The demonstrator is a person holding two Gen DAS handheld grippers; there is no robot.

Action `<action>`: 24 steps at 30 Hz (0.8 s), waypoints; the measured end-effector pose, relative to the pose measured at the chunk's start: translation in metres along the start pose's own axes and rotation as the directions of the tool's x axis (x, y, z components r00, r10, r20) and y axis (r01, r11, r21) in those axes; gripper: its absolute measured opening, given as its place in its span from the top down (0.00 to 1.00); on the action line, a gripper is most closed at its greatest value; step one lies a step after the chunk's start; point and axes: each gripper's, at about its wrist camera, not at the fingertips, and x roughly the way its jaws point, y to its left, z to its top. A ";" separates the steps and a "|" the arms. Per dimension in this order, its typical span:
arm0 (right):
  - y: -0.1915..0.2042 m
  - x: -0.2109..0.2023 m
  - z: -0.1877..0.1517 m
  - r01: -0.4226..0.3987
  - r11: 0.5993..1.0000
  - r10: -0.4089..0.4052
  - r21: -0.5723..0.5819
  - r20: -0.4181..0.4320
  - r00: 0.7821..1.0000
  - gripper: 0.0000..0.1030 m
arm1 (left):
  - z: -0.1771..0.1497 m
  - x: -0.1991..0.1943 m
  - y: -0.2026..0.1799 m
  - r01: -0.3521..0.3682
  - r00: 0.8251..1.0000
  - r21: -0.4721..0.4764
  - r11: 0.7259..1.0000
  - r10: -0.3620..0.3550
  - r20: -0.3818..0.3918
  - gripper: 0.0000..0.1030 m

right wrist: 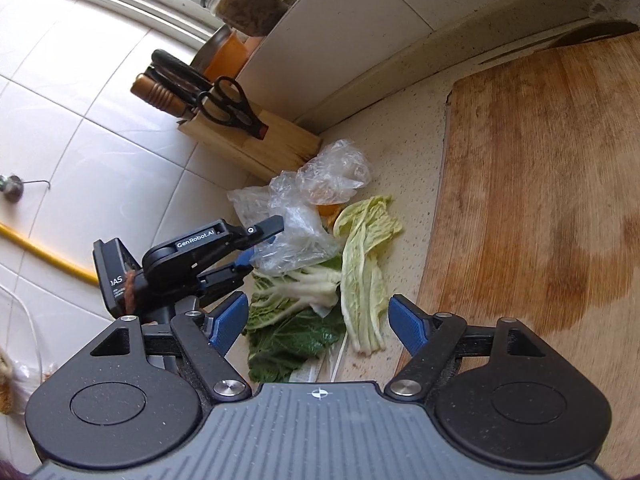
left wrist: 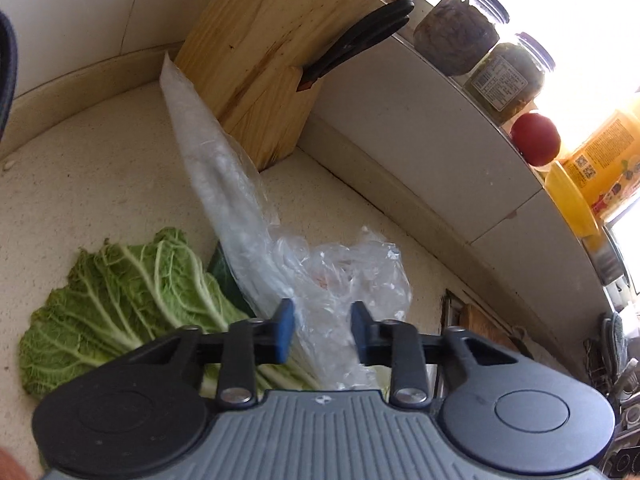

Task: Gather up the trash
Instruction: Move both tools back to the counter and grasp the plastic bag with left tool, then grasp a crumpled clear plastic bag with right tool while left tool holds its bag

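Crumpled clear plastic bags point(left wrist: 340, 280) point(right wrist: 304, 216) lie on the speckled counter by the wall. A long strip of the plastic rises toward the knife block. My left gripper point(left wrist: 322, 332) point(right wrist: 260, 244) is open, its blue pads on either side of the plastic. Green cabbage leaves point(left wrist: 120, 300) point(right wrist: 296, 336) lie below the plastic. Beside them are a pale leaf point(right wrist: 364, 280) and white stalks point(right wrist: 312, 280). An orange scrap point(right wrist: 330, 208) shows under the bags. My right gripper point(right wrist: 320, 320) is wide open above the leaves, holding nothing.
A wooden knife block point(left wrist: 256, 60) point(right wrist: 256, 140) with scissors stands in the corner. A large wooden cutting board point(right wrist: 540, 180) fills the right. On the ledge above sit jars point(left wrist: 456, 36), a tomato point(left wrist: 536, 138) and a yellow bottle point(left wrist: 600, 160). White tiles back the counter.
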 end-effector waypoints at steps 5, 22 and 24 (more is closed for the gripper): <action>0.000 0.000 0.009 0.010 1.000 -0.009 -0.014 0.020 1.000 0.22 | 0.007 -0.028 0.003 0.056 0.996 -0.006 0.998 -0.056 0.077 0.87; 0.042 0.121 0.083 0.192 0.921 -0.208 -0.338 -0.010 0.978 0.14 | -0.015 -0.107 0.048 0.011 0.987 -0.054 0.998 -0.002 0.162 0.87; 0.044 0.142 0.081 0.228 0.891 -0.259 -0.393 -0.028 0.965 0.14 | -0.016 -0.103 0.050 -0.005 0.989 -0.052 0.999 0.013 0.150 0.85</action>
